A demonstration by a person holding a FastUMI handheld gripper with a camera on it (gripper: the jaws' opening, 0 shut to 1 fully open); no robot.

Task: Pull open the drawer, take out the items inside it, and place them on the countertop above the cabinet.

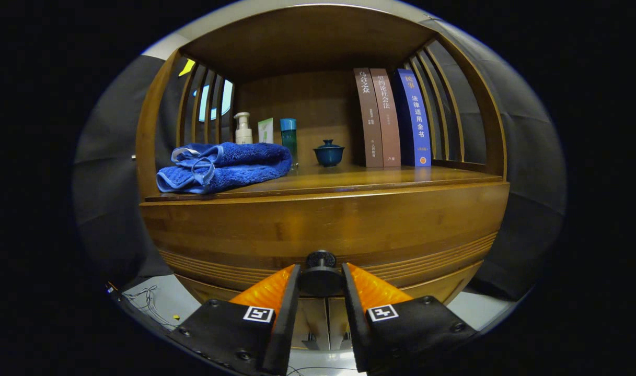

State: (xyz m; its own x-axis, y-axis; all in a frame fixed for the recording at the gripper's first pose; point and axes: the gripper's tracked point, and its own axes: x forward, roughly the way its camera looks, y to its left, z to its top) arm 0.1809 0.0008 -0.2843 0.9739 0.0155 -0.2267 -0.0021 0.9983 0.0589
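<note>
A wooden cabinet fills the scene, with its drawer front (323, 224) straight ahead and closed. A round dark knob (320, 274) juts from the drawer's lower middle. My gripper (320, 274) sits around that knob, both fingers pressing on its sides. Above the drawer lies the wooden countertop (380, 180). The drawer's inside is hidden.
On the countertop a folded blue towel (223, 166) lies at the left front. Behind it stand a pump bottle (243, 128), a small box (266, 130) and a teal bottle (289, 137). A dark lidded cup (328, 153) and three upright books (393, 119) stand further right.
</note>
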